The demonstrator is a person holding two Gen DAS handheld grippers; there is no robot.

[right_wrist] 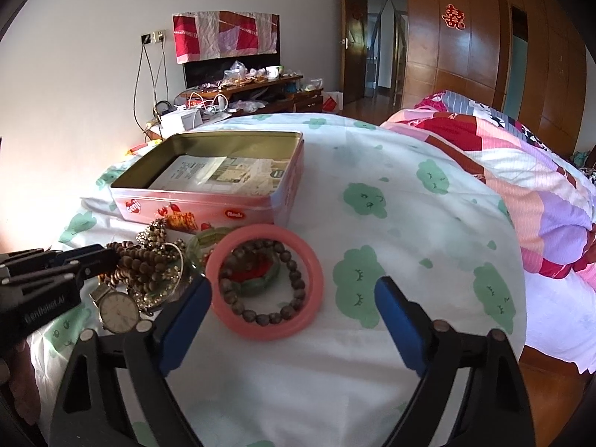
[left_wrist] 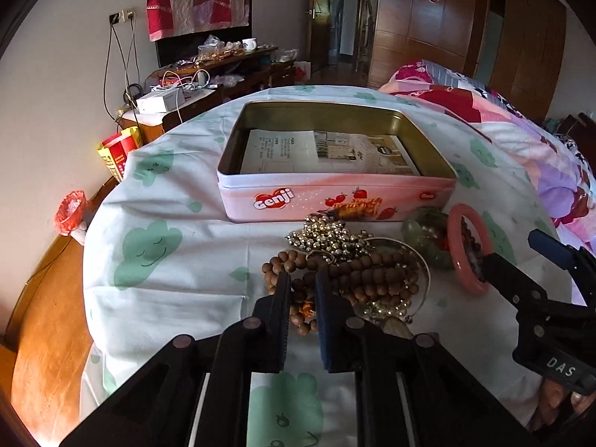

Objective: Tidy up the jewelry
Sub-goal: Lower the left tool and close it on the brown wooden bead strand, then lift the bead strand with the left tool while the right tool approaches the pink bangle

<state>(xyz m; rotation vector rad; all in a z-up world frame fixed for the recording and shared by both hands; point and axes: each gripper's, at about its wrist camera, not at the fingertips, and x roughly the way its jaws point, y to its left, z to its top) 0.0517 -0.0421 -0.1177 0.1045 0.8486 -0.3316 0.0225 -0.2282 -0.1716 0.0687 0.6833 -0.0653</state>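
A white bedsheet [right_wrist: 428, 231] printed with green clouds covers the bed. A patchwork quilt [right_wrist: 521, 171] in pink, red and purple lies bunched along its right side. Beyond, a cluttered wooden cabinet [left_wrist: 223, 70] stands against the wall, beside a wooden wardrobe [right_wrist: 484, 56].

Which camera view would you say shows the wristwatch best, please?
The right wrist view: the wristwatch lies face up, dial fully visible, beside the pile of beads. The left wrist view shows only a sliver of it past the left tool.
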